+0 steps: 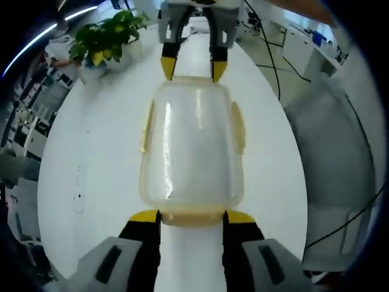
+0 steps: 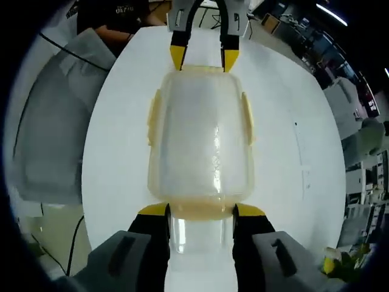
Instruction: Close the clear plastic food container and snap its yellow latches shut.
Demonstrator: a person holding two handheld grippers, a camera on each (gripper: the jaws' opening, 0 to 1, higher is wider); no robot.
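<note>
Squarely between yellow-tipped grippers, rounded clear plastic container (image 1: 192, 146) on glossy white table (image 1: 97, 164).

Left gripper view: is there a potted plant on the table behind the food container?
Yes, a green leafy potted plant stands on the white table, beyond the clear container and off to the upper left.

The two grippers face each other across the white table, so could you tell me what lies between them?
The clear container with its lid on lies between them: left gripper at one end latch, right gripper at the opposite end. The right gripper view mirrors this.
</note>
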